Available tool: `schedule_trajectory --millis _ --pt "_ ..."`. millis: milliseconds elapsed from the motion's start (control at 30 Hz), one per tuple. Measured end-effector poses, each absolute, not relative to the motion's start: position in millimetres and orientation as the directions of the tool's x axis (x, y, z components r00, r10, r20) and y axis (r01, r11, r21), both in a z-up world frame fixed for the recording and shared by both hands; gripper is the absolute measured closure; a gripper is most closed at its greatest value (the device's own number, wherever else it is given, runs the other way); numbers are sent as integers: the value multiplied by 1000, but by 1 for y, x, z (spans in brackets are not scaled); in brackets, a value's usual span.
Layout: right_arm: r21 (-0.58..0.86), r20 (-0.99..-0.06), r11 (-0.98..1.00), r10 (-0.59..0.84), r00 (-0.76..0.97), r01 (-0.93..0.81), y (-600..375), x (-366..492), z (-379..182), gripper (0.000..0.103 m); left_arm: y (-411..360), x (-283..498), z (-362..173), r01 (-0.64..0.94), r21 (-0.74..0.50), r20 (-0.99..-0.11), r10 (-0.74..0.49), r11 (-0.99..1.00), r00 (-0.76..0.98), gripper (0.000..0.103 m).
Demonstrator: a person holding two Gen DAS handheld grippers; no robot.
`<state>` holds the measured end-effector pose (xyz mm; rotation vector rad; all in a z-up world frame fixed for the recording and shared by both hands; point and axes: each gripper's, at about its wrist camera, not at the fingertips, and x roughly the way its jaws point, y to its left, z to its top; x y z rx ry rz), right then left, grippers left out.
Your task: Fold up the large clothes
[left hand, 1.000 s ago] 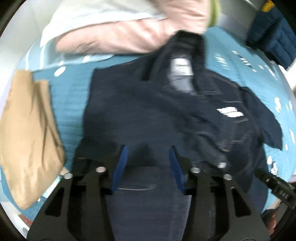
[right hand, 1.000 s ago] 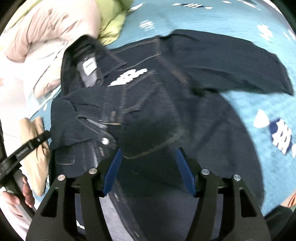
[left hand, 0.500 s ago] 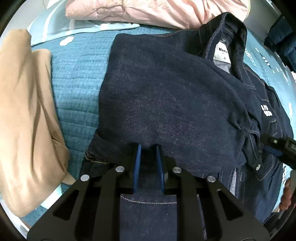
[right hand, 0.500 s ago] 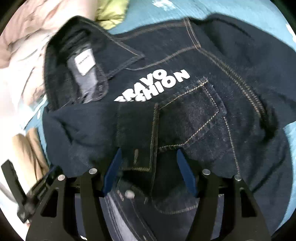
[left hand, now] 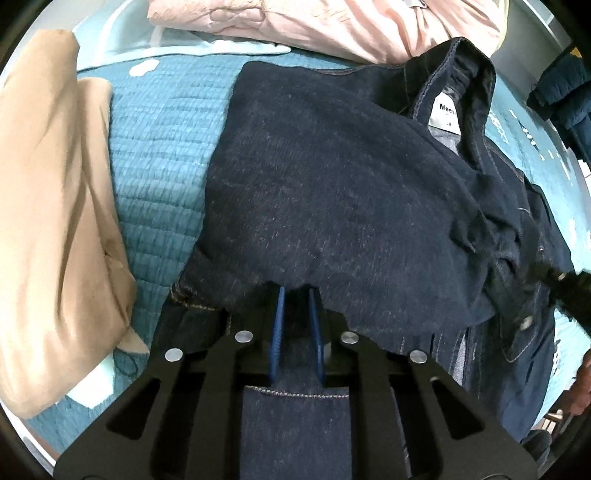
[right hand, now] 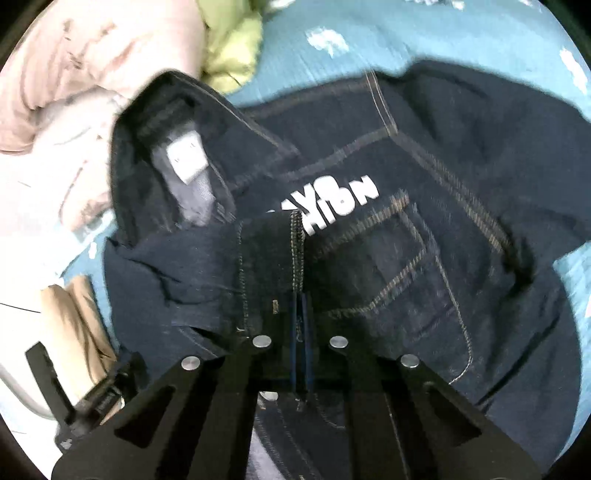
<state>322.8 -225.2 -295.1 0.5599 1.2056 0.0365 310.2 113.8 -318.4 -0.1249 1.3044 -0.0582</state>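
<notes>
- While the jacket [left hand: 332,192] lay mid-bed [left hand: 155,155], the left gripper [left hand: 296,325] was closing on its hem; the right gripper [right hand: 300,332] clenched its front placket.
- Denim looked heavy, stiff, unslippery; seams seemed the best hold.

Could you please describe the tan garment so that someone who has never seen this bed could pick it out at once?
Start from the teal quilted bedspread, where a dark denim jacket lies spread in the middle. The tan garment lies folded along the bedspread's edge, beside the jacket on the side away from its white lettering. It is the only plain beige piece; the pink bedding lies above.
</notes>
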Motion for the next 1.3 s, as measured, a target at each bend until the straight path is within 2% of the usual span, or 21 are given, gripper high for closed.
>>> schedule_trajectory --millis 167,233,300,333,400,433,500,600,667,767,833,900,1100,1300 --pt "401 -858 885 273 435 236 -224 335 -262 102 111 309 -311 -38 -157 -952 -141 987 270 95" --pt "314 -888 913 186 420 260 -222 342 -262 103 108 310 -311 -42 -148 -956 -132 988 260 95" --pt "160 -916 945 35 399 285 -226 348 -274 103 107 310 -317 -66 -133 -965 -114 989 236 95" --pt "171 -934 939 57 354 299 -232 350 -286 103 108 310 -320 -77 -140 -965 -119 987 234 95" --pt "308 -934 878 205 293 367 -251 347 -312 103 109 307 -321 -85 -153 -963 -129 985 238 96" --pt "305 -932 883 200 301 356 -252 343 -312 103 110 305 -320 -80 -155 -962 -132 985 240 95" --pt "250 -935 927 156 318 280 -241 334 -305 103 113 304 -320 -77 -160 -962 -139 984 234 95" --pt "325 -909 932 261 325 162 -214 320 -295 103 115 304 -309 -68 -166 -961 -145 984 237 95" --pt "317 -910 944 273 313 96 -192 314 -292 103 112 304 -296 -38 -189 -947 -172 981 271 95" --pt "291 -938 952 265 225 94 -170 317 -314 102 110 304 -290 -31 -135 -949 -121 990 290 95" --pt "237 -959 964 212 188 118 -167 317 -340 102 109 310 -309 -25 -147 -960 -137 989 243 97" --pt "251 -952 956 214 219 155 -172 317 -348 103 112 316 -334 -24 -148 -966 -139 989 219 100" --pt "260 -956 946 223 192 194 -176 319 -331 101 117 311 -324 -34 -154 -962 -142 988 234 100" --pt "305 -933 944 269 240 128 -179 307 -302 97 109 297 -304 -9 -128 -956 -121 992 267 98"
